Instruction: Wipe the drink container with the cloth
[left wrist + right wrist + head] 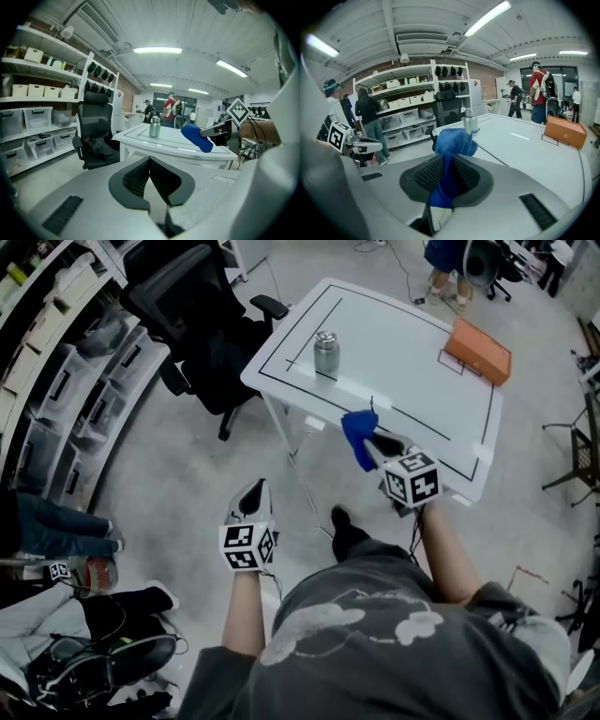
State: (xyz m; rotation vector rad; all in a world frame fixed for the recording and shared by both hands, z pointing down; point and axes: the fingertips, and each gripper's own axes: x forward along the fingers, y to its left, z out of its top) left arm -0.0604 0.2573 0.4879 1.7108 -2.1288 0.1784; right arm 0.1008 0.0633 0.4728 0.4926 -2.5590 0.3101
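One white table (403, 352) fills the middle of the head view, with a single black line marking a rectangle on its top. One black office chair (202, 324) stands just beside the table's left edge. One orange box (478, 351) lies on the table near its far right side.

The person holds two grippers. The left gripper (251, 498) hangs over the floor, short of the table, and its fingers (136, 176) are closed together with nothing between them. The right gripper (377, 446) is at the table's near edge, and its fingers (424, 176) are clamped on the one blue cloth (357, 437), which bunches out beyond their tips.

The single drink container (325, 352), a metal bottle with a lid, stands upright on the table near its left edge, well apart from both grippers and from the cloth.
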